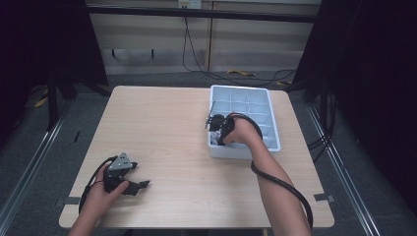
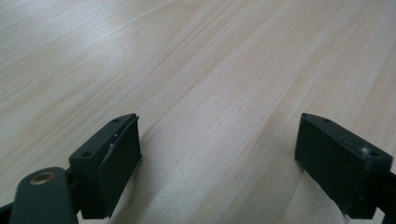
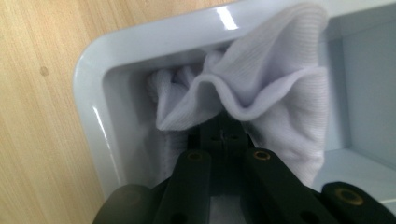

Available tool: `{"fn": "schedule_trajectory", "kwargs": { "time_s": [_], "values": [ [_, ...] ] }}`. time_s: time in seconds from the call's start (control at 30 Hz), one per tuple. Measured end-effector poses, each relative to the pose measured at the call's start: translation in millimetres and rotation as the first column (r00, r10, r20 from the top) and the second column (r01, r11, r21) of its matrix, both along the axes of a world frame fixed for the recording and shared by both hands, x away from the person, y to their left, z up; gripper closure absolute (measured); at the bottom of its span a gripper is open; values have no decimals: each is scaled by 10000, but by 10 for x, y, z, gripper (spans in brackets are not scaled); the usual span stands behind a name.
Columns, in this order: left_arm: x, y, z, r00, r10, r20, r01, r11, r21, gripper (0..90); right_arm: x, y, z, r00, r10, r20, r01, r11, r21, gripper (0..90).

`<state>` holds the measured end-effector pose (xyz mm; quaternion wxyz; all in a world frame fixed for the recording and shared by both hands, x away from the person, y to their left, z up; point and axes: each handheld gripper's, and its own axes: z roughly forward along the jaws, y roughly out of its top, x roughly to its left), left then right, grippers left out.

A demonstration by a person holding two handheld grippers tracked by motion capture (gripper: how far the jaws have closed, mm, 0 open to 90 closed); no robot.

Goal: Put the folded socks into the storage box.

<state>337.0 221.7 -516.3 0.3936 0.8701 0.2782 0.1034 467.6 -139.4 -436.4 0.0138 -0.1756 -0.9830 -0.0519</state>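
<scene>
High view shows a pale divided tray (image 1: 273, 129) sitting at the far right part of the tabletop (image 1: 182, 132), its long side running along the right edge. It is split into a grid of small compartments, and the far ones look bare from up here. In the compartment at the tray's near left corner sits a white cloth (image 1: 213, 139), partly covered by my hand.

From the right gripper view the tray (image 3: 95, 79) has a rounded, glossy corner, and the white cloth (image 3: 275, 88) is bunched up against it. It is a fine ribbed knit, soft and crumpled, with a thick rolled fold curving across the middle; one lobe rises as high as the tray's rim.

My right tongs (image 1: 217, 129) point down into that corner compartment. The jaws are closed all the way together, and the cloth bunches around their tips, pinched between them.

My left tongs (image 1: 139, 185) rest low over the near left corner of the tabletop, well apart from the tray. In the left gripper view the left tongs (image 2: 219, 158) stand wide apart with nothing but bare wood between them.
</scene>
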Motion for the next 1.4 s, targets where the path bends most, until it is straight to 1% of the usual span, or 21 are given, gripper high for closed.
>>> {"fn": "schedule_trajectory", "kwargs": {
  "time_s": [0.1, 0.17, 0.2, 0.23, 0.3, 0.33, 0.37, 0.47, 0.57, 0.7, 0.73, 0.8, 0.83, 1.1, 1.13, 1.3, 1.37, 1.4],
  "values": [
    [-1, 0, 0, 10000, 2, -4, -2, 10000, -7, 140, -1, 9, -12, 10000, 26, 0, -26, 10000, -95, 900],
    [0, 1, 0, 10000, -14, -1, 14, 10000, 12, 140, 3, 15, -40, 10000, 36, 28, -35, 10000, -38, 900],
    [0, 1, 0, 10000, -15, 0, 15, 10000, 12, 141, 4, 19, -41, 10000, -9, -10, 9, 9999, -146, 900],
    [0, 1, 0, 10000, -15, -1, 15, 10000, 13, 141, 4, 20, -51, 10000, -5, -15, 5, 9999, -147, 900],
    [0, 0, 0, 10000, -14, -4, 14, 10000, 10, 141, 4, 19, -61, 10000, 7, 22, -6, 9999, -124, 900],
    [-1, 0, 0, 10000, -5, -6, 5, 10000, -3, 141, 3, 11, -70, 10000, -69, 17, 69, 10000, -13, 900],
    [-1, 0, 0, 10000, -6, -3, 6, 10000, -3, 140, 1, 6, -67, 10000, -99, -9, 99, 9999, -69, 900],
    [0, 0, 0, 10000, -21, 0, 21, 10000, 12, 140, 1, -10, -75, 9999, -143, 29, 143, 9999, 81, 900],
    [0, 1, -1, 10000, -30, 4, 30, 10000, -5, 140, -3, -3, -73, 9998, -209, 9, 209, 9998, 21, 900],
    [2, 2, 1, 10000, -39, 41, 39, 10000, 16, 141, -3, 9, -58, 9999, -105, 14, 105, 9999, -57, 900],
    [2, 3, 3, 10000, -33, 38, 33, 10000, 56, 141, -7, 17, -45, 9999, -120, 13, 120, 9998, -165, 900],
    [1, 2, 2, 10000, -26, 37, 26, 10000, 44, 141, -3, 23, -28, 10000, 17, 78, -16, 9999, -162, 900],
    [1, 2, 2, 10000, -29, 38, 29, 10000, 46, 141, -3, 24, -13, 10000, 9, 41, -8, 9998, -182, 900],
    [2, 2, 2, 10000, -41, 32, 41, 10000, 40, 140, 1, 0, 161, 10000, -5, 58, 5, 10000, -100, 882],
    [2, 2, 3, 10000, -47, 21, 47, 10000, 45, 140, -1, -4, 188, 9999, -36, 114, 36, 10000, -43, 882],
    [3, 2, 3, 10000, -47, 20, 47, 10000, 42, 140, 2, -27, 344, 9996, -34, 291, 39, 9998, -180, 881],
    [2, 2, 3, 10000, -46, 19, 46, 10000, 41, 140, 8, -42, 393, 9992, -92, 397, 95, 9999, -68, 881],
    [2, 2, 3, 10000, -47, 19, 47, 10000, 41, 140, 10, -48, 420, 9991, -116, 410, 121, 9999, -123, 881]
  ]
}}
